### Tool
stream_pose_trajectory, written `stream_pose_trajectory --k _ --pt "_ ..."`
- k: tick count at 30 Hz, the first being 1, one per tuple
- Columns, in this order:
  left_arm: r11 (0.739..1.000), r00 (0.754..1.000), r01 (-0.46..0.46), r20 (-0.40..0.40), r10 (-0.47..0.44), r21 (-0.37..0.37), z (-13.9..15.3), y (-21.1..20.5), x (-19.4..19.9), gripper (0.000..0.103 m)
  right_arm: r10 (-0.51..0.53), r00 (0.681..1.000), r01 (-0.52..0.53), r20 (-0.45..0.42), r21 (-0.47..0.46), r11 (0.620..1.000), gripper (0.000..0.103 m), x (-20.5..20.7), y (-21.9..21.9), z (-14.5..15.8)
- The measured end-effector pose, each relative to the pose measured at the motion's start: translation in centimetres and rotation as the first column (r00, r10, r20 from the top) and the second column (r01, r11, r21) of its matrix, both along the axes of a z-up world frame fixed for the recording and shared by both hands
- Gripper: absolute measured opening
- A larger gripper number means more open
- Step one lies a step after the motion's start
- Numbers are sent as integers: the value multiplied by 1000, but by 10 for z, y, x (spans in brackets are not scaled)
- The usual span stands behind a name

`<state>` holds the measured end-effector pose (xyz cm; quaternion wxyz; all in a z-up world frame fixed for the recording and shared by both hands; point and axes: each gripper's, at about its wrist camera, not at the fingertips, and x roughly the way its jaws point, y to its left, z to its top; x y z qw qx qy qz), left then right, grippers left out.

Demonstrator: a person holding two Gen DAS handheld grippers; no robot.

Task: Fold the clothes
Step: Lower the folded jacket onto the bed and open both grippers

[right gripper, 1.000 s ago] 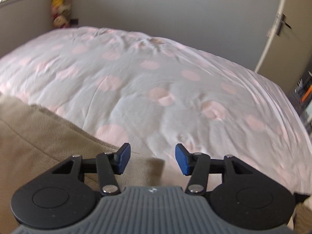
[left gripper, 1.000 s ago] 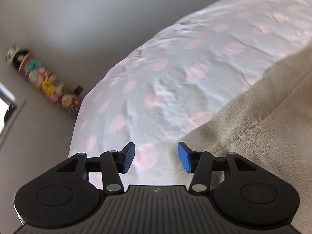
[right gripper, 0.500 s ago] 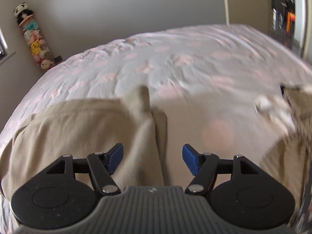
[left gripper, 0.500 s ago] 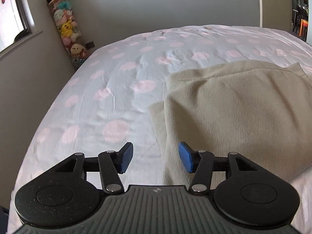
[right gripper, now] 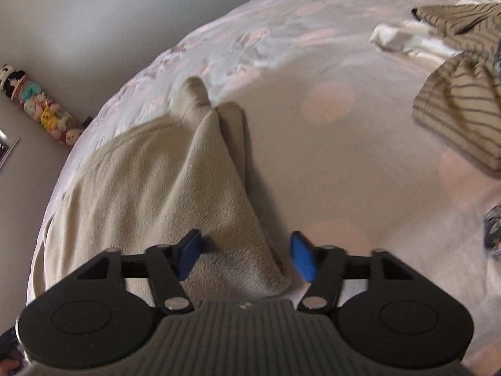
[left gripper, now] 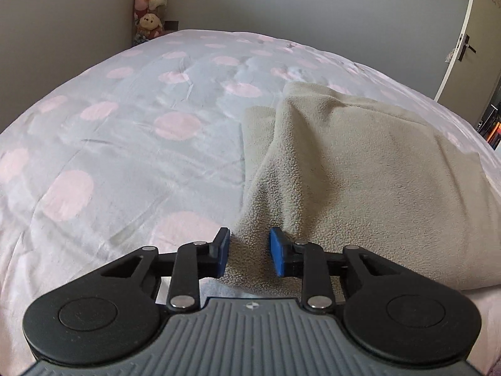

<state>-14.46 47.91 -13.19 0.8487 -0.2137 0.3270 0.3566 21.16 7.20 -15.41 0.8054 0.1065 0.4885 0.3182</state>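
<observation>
Grey walls close in a bed (left gripper: 125, 131) whose pale cover is dotted with pink, and on that cover lies the beige fleece garment (left gripper: 360, 169), folded over on itself. In the left wrist view it fills the right half of the cover, with a ridge of fleece rising up its left edge toward the jaws. The left gripper (left gripper: 249, 252) has just been closing: its blue pads sit on either side of the near corner of that ridge, the fabric bunched between them and touching both, so it looks pinched. The right gripper (right gripper: 245, 255) has also just been closing, yet its jaws stand wider. The other near corner of the garment (right gripper: 162, 188) lies between them; the left pad presses the fleece, while the right pad stands clear of it, so this corner is not clamped.

Farther right on the cover, well apart from the fleece, lie a striped garment (right gripper: 463, 100) and a crumpled white cloth (right gripper: 404, 39). A tall stack of soft toys (left gripper: 149, 3) stands in the corner where the walls meet, and a door (left gripper: 482, 40) shows at the right.
</observation>
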Motion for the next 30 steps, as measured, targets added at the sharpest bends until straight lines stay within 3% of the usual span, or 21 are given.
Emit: stream_pose_trajectory --k 4,9,15,19,22,24,27,30 --pt "1000 998 -3 -63 4 20 -9 -7 7 18 41 999 -37 34 -116 993 36 -5 15 -4" --pt "1000 996 -25 -90 24 -4 -23 -6 10 18 75 997 -67 32 -218 974 36 -5 29 -16" --pt "999 997 -34 -70 33 -18 -25 -9 0 19 61 998 -57 11 -225 973 36 -4 24 -20" --pt "999 989 -32 -145 38 42 -20 -25 1 19 26 1000 -23 11 -221 975 37 -8 15 -17" --pt "997 980 -79 -181 82 24 -18 -27 -4 19 14 999 -4 40 -240 971 37 -13 11 -12" --pt "987 960 -157 -239 148 -21 -19 -22 -8 5 5 998 11 61 -251 968 32 -17 8 -8" --pt "964 941 -264 -227 250 -33 -7 -18 -24 4 -4 996 28 91 -267 963 26 -20 7 -1" --pt "955 942 -296 -168 289 -14 12 -24 -32 4 -2 990 46 142 -305 951 21 -27 7 6"
